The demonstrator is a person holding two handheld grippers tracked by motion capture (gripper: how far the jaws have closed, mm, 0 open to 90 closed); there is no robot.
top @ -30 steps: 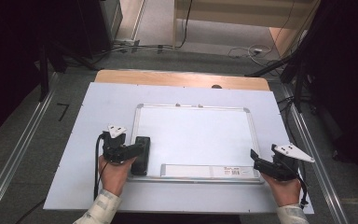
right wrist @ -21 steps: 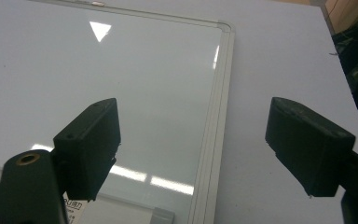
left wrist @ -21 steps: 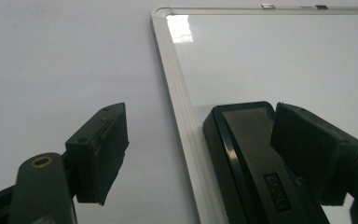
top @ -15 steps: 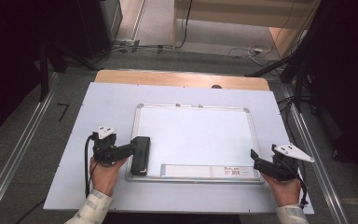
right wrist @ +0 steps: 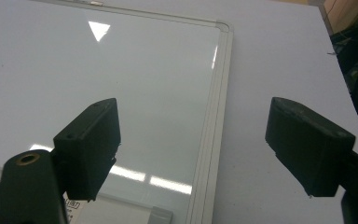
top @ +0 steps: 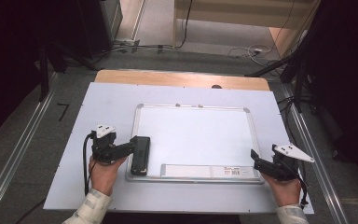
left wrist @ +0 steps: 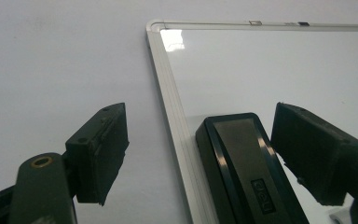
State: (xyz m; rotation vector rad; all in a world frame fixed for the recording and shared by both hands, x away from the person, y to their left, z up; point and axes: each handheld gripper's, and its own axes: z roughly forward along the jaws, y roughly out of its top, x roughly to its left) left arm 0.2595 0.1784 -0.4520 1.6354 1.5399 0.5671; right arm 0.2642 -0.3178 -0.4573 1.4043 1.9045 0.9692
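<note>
At whiteboard's (top: 200, 140) near-left corner — left gripper (top: 133, 148) level, jaws apart around eraser (top: 140, 155) | right gripper (top: 257, 163) gaping, empty

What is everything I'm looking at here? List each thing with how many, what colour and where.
Rectangular whiteboard with a silver frame: one, white, lying flat mid-table.
Black oblong board eraser: one, black, on the whiteboard's near left corner, between the left gripper's jaws, which stand apart from it.
Paper label strip: one, white, along the whiteboard's near edge.
Pale grey-blue table sheet: one, under the whiteboard.
Bare wooden table edge: one, light brown, at the far side.
Floor cables: several, dark and white, beyond the table.
Left gripper: one, black, open around the eraser.
Right gripper: one, black, open, over the whiteboard's right edge.
</note>
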